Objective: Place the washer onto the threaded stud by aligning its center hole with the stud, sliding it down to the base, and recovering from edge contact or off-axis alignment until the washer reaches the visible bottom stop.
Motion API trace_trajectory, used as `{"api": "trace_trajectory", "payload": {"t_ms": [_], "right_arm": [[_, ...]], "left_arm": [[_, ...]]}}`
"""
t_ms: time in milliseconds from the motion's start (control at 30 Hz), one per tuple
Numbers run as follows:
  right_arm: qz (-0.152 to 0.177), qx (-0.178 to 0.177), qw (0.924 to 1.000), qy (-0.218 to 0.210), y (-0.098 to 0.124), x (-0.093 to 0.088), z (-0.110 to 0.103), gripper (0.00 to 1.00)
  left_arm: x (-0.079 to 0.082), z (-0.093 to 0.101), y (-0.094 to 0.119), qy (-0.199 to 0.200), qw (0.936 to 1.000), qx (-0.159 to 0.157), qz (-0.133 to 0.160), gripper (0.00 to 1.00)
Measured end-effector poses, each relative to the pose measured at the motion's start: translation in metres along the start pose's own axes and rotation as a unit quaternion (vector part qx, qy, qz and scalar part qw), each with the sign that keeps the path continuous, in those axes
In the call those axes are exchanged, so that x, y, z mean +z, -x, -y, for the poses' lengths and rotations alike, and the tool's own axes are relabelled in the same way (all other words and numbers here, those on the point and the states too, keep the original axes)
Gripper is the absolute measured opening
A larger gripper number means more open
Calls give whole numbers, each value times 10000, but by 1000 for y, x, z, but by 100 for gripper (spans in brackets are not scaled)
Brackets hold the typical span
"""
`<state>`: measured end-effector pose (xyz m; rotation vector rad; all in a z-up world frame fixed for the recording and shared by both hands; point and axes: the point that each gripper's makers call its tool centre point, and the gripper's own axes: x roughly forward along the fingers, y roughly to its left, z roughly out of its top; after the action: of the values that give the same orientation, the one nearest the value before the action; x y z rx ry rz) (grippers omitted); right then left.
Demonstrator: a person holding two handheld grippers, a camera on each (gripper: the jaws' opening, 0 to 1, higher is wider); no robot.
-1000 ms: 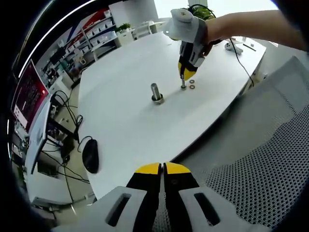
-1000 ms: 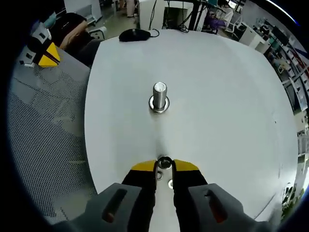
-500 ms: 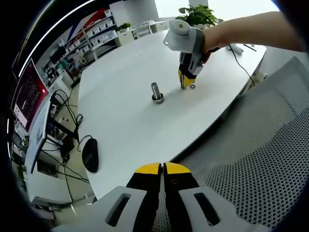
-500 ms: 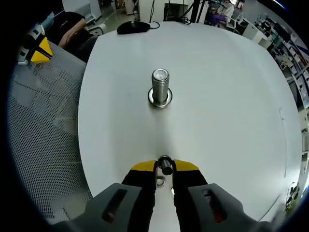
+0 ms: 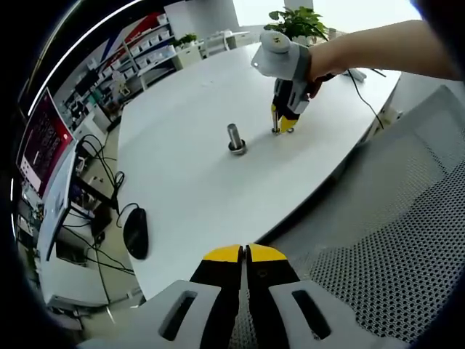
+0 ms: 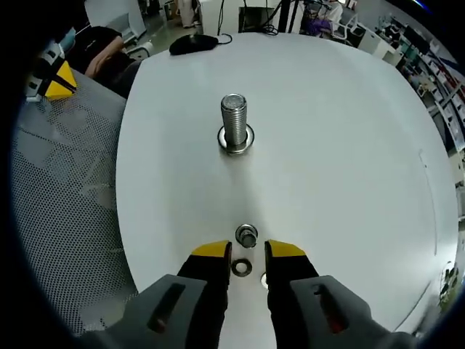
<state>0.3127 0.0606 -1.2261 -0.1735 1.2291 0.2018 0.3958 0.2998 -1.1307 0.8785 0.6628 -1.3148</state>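
The threaded stud [image 6: 234, 125] stands upright on the white table [image 6: 341, 145], with a metal ring [image 6: 236, 142] around its base. My right gripper [image 6: 247, 251] is open just above the table, on the near side of the stud. A small nut-like metal piece [image 6: 246, 235] sits just ahead of its fingertips, and a flat washer [image 6: 241, 267] lies between the jaws. In the left gripper view, the right gripper [image 5: 283, 128] hovers beside the stud [image 5: 234, 137]. My left gripper [image 5: 244, 254] is shut and empty over a mesh chair, well off the table.
A black mouse [image 5: 136, 234] lies at the far table edge, also visible as the mouse [image 6: 192, 43]. A grey mesh chair [image 5: 392, 240] sits against the near table edge. Another washer [image 6: 263, 280] peeks out beside the right jaw. Shelves and desks surround the table.
The right gripper's jaws have opened and let go of the small metal piece, which now rests on the table ahead of the tips. The left gripper has not moved.
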Motion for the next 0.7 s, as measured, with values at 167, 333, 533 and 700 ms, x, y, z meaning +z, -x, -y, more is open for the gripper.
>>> {"api": "trace_trajectory", "payload": {"t_ms": [167,333,533,700], "right_arm": [[-78,56,9999,-126,0,-16,-4,21],[-113,98,9997,-193,-1,-26,-9,21],[-103,65,9995,-289,-2,-26,-6,21],[-75,37,9994,-321,-4,-21,-5,20]], "left_arm": [[0,0,1,-5,10000,1,10,0],[0,1,1,-12,10000,-2,10,0],[0,1,2,-8,10000,1,12,0],[0,1,3,-7,10000,-1,10,0]]}}
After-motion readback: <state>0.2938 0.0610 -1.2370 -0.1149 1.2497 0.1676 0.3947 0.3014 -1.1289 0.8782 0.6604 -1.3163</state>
